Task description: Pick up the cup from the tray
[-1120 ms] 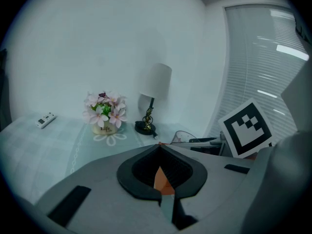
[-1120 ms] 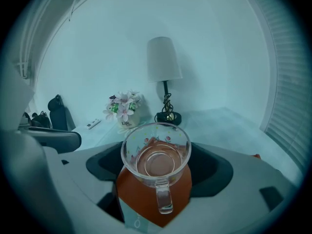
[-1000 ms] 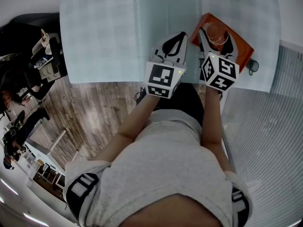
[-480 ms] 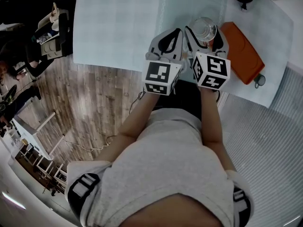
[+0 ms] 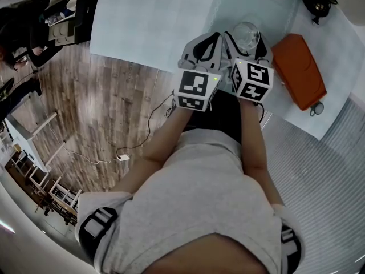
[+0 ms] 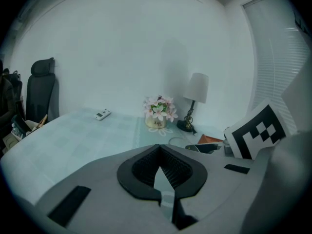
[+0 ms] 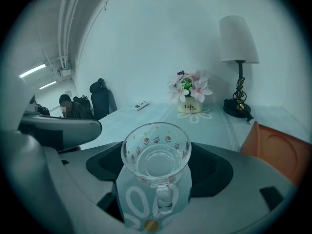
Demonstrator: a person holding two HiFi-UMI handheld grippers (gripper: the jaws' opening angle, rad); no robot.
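— Handle first: which way does it lie on the cup (image 7: 156, 152)?

— It points back along the right gripper (image 5: 246, 35), toward the person. The bowl stands upright beyond it with the mouth up. The jaws are spread to the bowl's width and press on its two sides, so that gripper has the glass.

— And the other one?

— The left gripper (image 6: 159, 152) is just beside it, on the cup's left. Its jaws are closed tip to tip and there is nothing between them. It has no share in the hold.

— Is the cup off the tray?

— Yes. The orange tray (image 5: 297, 70) lies to the right of the gripper, apart from the glass, and looks bare. The cup is over the pale cloth of the tabletop (image 5: 159, 21). Whether its base touches the cloth or hangs just above it cannot be told.

— So what does the next move turn on?

— Probably on the right gripper alone. With the handle toward the person and the tray off to the right, the glass only needs to be kept level. Farther off, the flower pot (image 7: 190, 104) and the lamp (image 7: 238, 38) stand well apart from it.
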